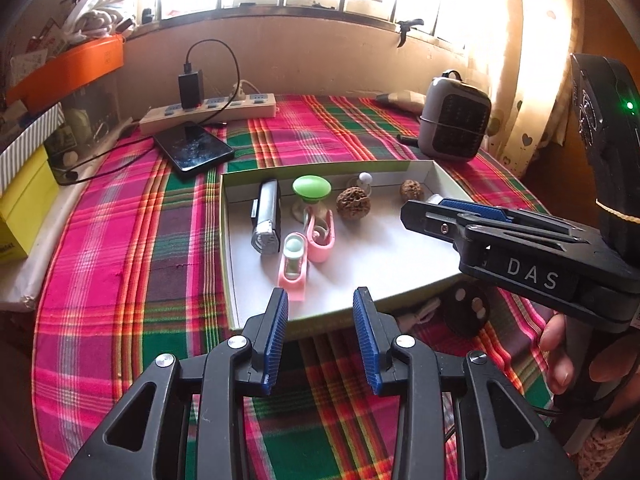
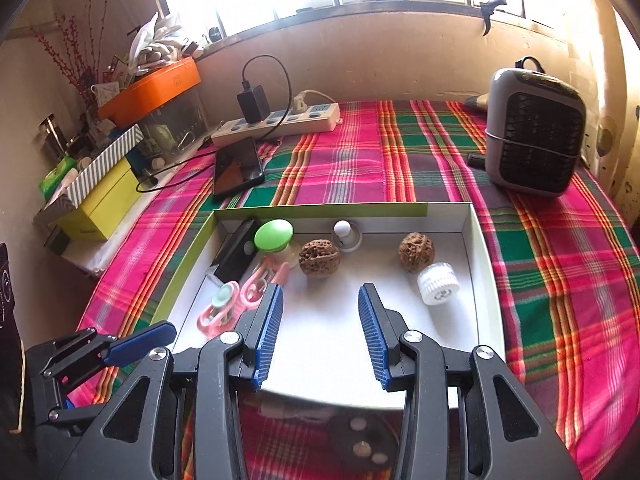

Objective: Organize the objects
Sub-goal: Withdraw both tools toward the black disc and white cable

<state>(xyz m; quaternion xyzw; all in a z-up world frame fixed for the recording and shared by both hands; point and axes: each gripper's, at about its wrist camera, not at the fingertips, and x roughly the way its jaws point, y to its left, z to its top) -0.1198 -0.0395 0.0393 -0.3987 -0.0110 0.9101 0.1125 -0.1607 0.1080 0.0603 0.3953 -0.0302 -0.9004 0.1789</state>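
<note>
A shallow white box [image 1: 400, 268] [image 2: 476, 240] with green edges lies on the plaid cloth. It holds a black-and-silver device [image 1: 266, 216] [image 2: 236, 252], a green knob [image 1: 311, 188] [image 2: 274, 234], two pink clips [image 1: 294, 264] [image 2: 220, 310], two walnuts [image 1: 352, 202] [image 2: 319, 258] [image 2: 416, 251], a small white bulb piece [image 1: 365, 179] [image 2: 345, 232] and a white ridged cap [image 2: 438, 282]. My left gripper [image 1: 320, 302] is open and empty at the box's near edge. My right gripper [image 2: 320, 298] is open and empty over the box's near part; it shows in the left wrist view [image 1: 416, 210].
A phone [image 1: 192, 148] [image 2: 238, 166] on a cable and a power strip [image 1: 208, 112] [image 2: 280, 120] lie at the back. A grey heater [image 1: 454, 122] [image 2: 534, 128] stands back right. Stacked boxes [image 1: 28, 184] [image 2: 96, 196] line the left. A black round object [image 1: 466, 308] [image 2: 366, 440] lies before the box.
</note>
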